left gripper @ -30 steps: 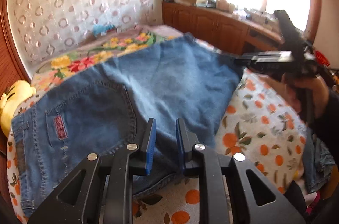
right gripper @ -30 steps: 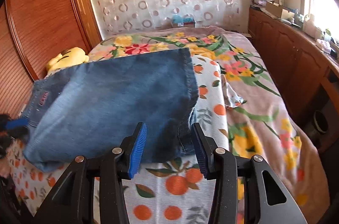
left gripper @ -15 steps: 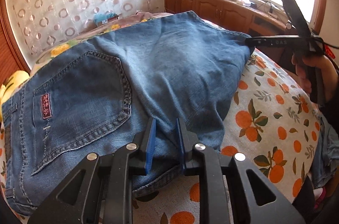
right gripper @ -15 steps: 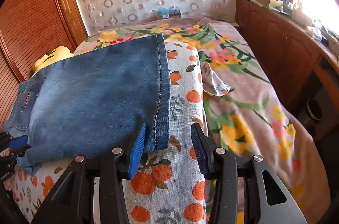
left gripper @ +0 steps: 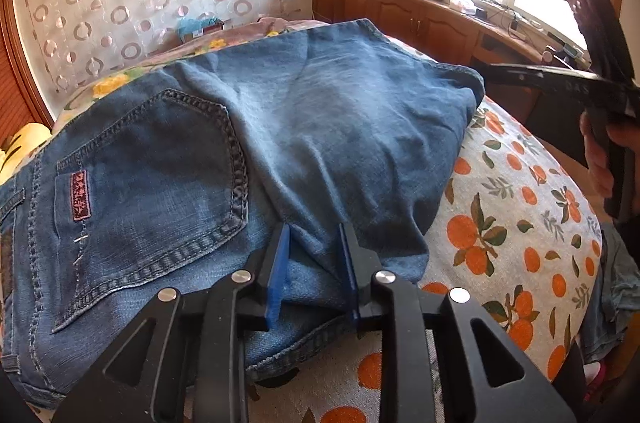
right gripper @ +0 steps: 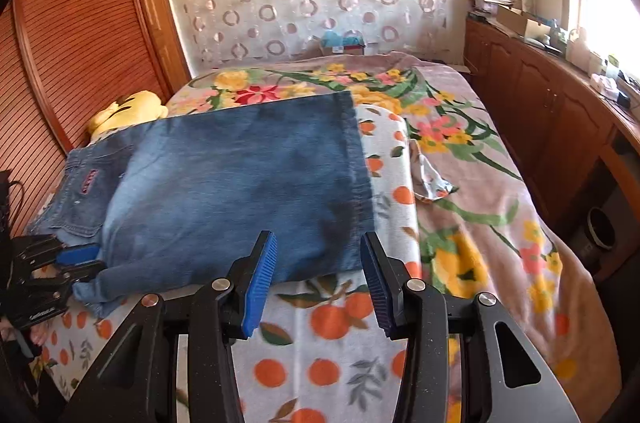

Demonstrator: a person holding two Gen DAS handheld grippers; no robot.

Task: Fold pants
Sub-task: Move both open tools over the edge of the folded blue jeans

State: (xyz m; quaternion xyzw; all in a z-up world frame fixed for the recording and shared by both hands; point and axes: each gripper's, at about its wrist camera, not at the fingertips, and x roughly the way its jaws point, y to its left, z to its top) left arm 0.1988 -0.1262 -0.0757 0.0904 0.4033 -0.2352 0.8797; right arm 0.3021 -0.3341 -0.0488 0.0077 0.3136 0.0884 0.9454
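Blue jeans (left gripper: 320, 127) lie folded on the bed, legs doubled back over the seat; they also show in the right wrist view (right gripper: 240, 183). A back pocket (left gripper: 148, 191) with a red label shows at the left. My left gripper (left gripper: 314, 247) sits at the near edge of the jeans, its blue pads apart with a fold of denim between them; it also shows in the right wrist view (right gripper: 76, 261). My right gripper (right gripper: 318, 275) is open and empty, just off the hem corner, above the orange-print sheet (right gripper: 328, 323). It appears at the right in the left wrist view (left gripper: 492, 69).
A floral blanket (right gripper: 460, 151) covers the far and right side of the bed. A yellow plush toy (right gripper: 128, 111) lies by the wooden slatted wardrobe (right gripper: 72, 55). Wooden cabinets (right gripper: 552, 111) with clutter run under the window. More denim (left gripper: 612, 287) hangs off the bed's right edge.
My right gripper has let go of the hem and drawn back from the jeans, now laid flat. My left gripper's pads have widened a little on the near fold.
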